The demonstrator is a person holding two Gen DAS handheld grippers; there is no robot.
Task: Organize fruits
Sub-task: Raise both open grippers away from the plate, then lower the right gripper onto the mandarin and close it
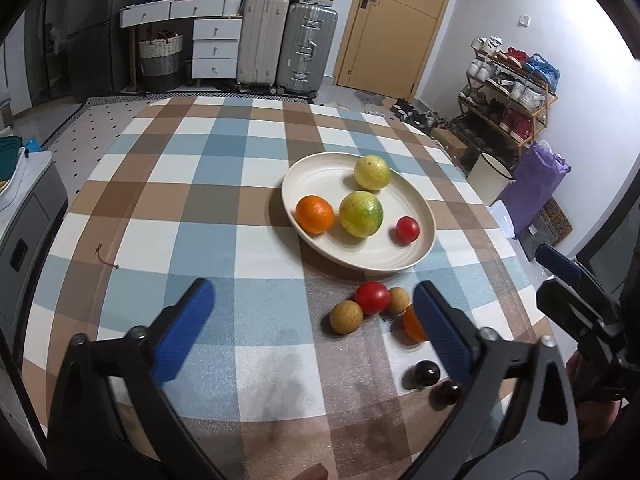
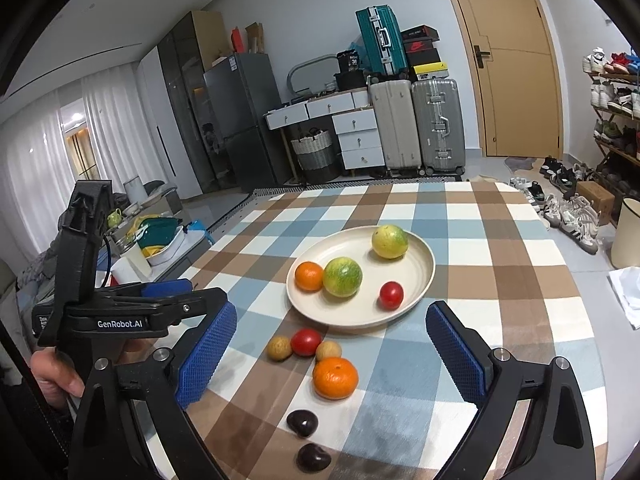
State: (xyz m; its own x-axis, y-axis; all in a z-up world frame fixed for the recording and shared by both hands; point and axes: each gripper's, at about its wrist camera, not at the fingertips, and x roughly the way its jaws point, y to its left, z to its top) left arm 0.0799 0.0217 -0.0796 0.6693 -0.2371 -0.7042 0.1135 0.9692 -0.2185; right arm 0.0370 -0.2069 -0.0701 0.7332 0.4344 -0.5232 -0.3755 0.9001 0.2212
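A cream plate [image 1: 312, 178] [image 2: 360, 314] on the checked table holds an orange [image 1: 315, 214], two yellow-green fruits [image 1: 361, 214] [image 1: 372, 172] and a red tomato [image 1: 407, 230]. In front of the plate lie a second tomato [image 1: 372, 297] [image 2: 306, 342], two tan longans [image 1: 346, 317] [image 1: 398, 300], an orange [image 2: 335, 378] partly hidden by my left finger, and two dark chestnuts [image 2: 303, 423] [image 2: 313, 457]. My left gripper [image 1: 316, 336] is open and empty above the near table. My right gripper [image 2: 332, 356] is open and empty, over the loose fruits.
The checked tablecloth [image 1: 200, 200] covers the table. Its right edge drops to the floor, where a shoe rack [image 1: 508, 92], a purple bag [image 1: 536, 184] and a bin stand. Suitcases [image 1: 284, 48] and drawers stand far behind. A side unit [image 1: 24, 216] sits left of the table.
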